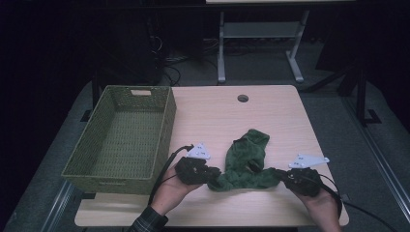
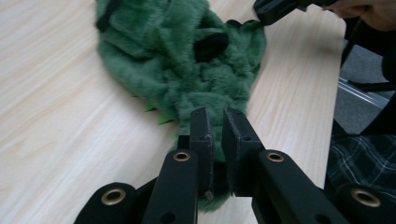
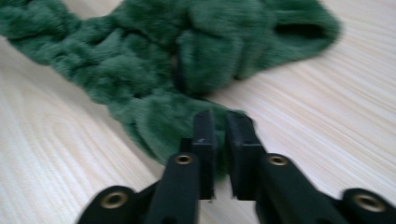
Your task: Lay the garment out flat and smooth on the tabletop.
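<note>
Green and fleecy, the garment [image 1: 245, 162] lies spread on the wooden table [image 1: 270, 116], near its front edge, stretched sideways between the two grippers while its upper part reaches toward the middle of the table. Beside it to the left stands a woven basket [image 1: 96, 166], with nothing inside, so if the cloth is meant to end up there, that step is not yet done; judging by the pose, the work looks to be at an early stage, with both ends taken hold of and any folding or lifting yet to come. Fleece is pinched at the left end by the left gripper [image 2: 217, 128], its jaws drawn nearly together with a fold of cloth between the pads. At the opposite end the right gripper [image 3: 223, 133] does the same, jaws almost closed on a tip of the fabric.
</note>
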`<state>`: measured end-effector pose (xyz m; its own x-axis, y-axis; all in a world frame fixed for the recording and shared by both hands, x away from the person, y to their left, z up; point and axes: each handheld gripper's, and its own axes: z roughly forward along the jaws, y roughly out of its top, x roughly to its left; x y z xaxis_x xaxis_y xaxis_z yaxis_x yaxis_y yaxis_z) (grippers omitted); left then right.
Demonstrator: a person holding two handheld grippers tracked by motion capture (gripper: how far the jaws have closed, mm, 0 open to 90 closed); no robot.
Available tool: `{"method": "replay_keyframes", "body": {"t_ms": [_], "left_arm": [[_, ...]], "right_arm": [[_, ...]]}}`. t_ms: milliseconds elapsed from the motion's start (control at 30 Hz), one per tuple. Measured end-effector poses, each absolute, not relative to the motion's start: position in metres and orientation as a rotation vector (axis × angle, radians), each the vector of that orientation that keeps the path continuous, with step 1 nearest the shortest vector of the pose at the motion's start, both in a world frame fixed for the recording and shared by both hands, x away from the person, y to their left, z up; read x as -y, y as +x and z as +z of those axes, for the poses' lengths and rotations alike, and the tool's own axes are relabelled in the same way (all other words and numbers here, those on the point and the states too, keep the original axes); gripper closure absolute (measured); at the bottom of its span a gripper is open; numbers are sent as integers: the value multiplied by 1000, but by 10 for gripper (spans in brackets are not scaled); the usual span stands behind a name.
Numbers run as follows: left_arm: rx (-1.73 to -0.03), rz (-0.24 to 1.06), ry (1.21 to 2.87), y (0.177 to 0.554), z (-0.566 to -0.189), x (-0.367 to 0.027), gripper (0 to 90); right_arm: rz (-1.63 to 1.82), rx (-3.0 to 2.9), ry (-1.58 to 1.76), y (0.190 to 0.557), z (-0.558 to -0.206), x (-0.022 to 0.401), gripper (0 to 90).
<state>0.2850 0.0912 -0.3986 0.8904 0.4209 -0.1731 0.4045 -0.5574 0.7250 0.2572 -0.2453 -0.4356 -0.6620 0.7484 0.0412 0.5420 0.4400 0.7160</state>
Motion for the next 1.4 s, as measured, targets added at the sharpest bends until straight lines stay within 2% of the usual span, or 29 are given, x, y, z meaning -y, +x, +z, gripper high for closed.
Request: {"method": "replay_keyframes", "body": {"t_ms": [333,600,933,1167,1400], "left_arm": [[-558,30,2347,289,-427,-63,835],[-592,5,2411,280,-440,-77,836],[-598,62,2500,283,-450,-86,871],[-585,115,2515,288,-450,-86,890],[-607,75,2498,290,-451,-88,887]], "right_arm": [[975,-2515,1084,270,-452,232,897],[893,-2550,1074,267,-460,231,898],[868,-2551,1107,264,-460,239,899],[879,-2564,1154,256,-459,248,900],[908,-2578,1161,238,-459,251,898]]}}
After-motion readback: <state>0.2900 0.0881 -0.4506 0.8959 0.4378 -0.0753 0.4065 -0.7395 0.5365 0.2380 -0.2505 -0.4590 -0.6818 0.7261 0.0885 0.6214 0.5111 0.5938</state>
